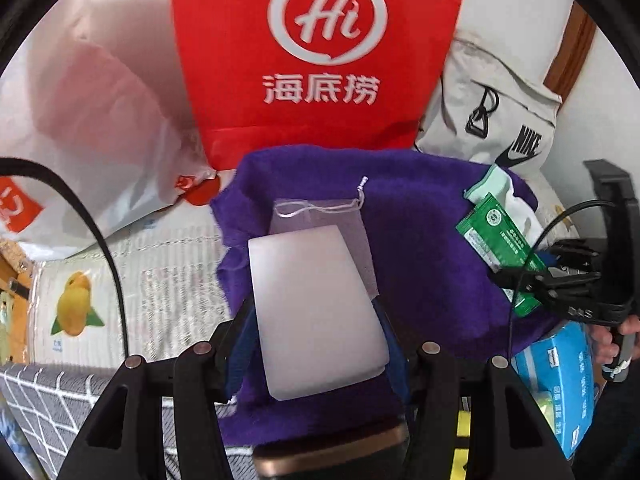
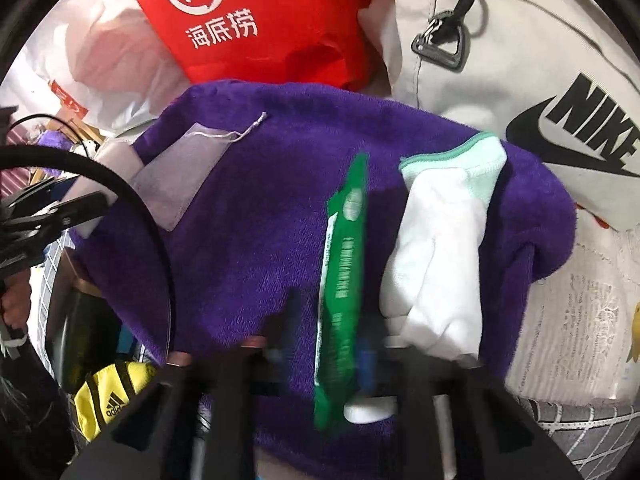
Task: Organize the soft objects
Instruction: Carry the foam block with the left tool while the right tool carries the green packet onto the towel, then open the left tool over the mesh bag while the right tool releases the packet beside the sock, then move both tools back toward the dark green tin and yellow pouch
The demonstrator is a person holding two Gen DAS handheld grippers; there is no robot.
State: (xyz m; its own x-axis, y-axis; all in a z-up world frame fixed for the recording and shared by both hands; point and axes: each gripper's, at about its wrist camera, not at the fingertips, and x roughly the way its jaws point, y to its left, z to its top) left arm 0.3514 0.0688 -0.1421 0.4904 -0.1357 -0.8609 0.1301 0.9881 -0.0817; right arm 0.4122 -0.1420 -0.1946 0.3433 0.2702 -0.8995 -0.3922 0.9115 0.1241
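A purple towel point(image 1: 420, 240) point(image 2: 260, 220) lies spread over the pile. My left gripper point(image 1: 316, 320) is shut on a pale lilac flat pad point(image 1: 316, 304), its blue pads pressing both side edges. Behind the pad, a sheer drawstring pouch point(image 1: 320, 216) point(image 2: 180, 176) rests on the towel. My right gripper point(image 2: 332, 336) point(image 1: 552, 280) stands open, with a green packet point(image 2: 344, 240) point(image 1: 492, 232) on edge between its fingers, blurred. A white sock with a mint cuff point(image 2: 440, 240) lies right of the packet on the towel.
A red bag with a white Hi logo point(image 1: 320, 60) stands behind the towel, a grey Nike bag point(image 2: 520, 80) to its right, a white plastic bag point(image 1: 100, 100) to its left. A blue tissue box point(image 1: 560, 380) and a yellow Adidas bag point(image 2: 108, 396) sit below.
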